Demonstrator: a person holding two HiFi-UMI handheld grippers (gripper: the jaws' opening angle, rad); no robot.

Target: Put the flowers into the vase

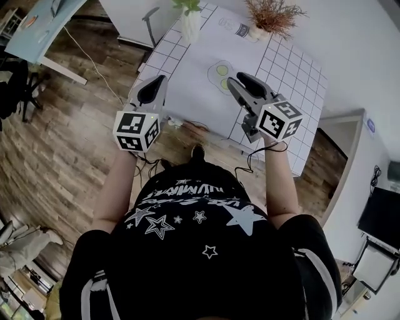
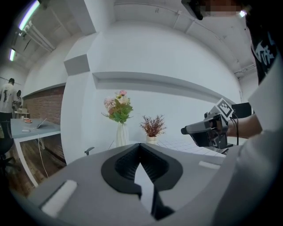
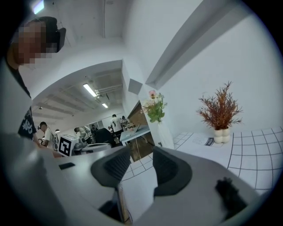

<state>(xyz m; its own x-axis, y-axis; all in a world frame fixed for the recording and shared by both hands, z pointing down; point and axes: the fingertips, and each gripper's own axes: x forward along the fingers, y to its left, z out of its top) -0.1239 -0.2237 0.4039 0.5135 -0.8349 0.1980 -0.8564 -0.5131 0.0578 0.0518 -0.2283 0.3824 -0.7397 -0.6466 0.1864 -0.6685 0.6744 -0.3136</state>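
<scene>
The flowers (image 1: 187,5) stand in the white vase (image 1: 190,26) at the table's (image 1: 187,81) far edge, at twelve o'clock from the person, with a dried plant (image 1: 273,15) at one o'clock. The left gripper (image 1: 157,84) has its jaws together on nothing. The right gripper (image 1: 237,78) has its jaws apart and empty.

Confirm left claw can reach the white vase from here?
Probably yes. The white vase stands ahead of the left claw at the far side of the table, with nothing standing between; the right claw is off to the side. The left claw is shut, empty.
</scene>
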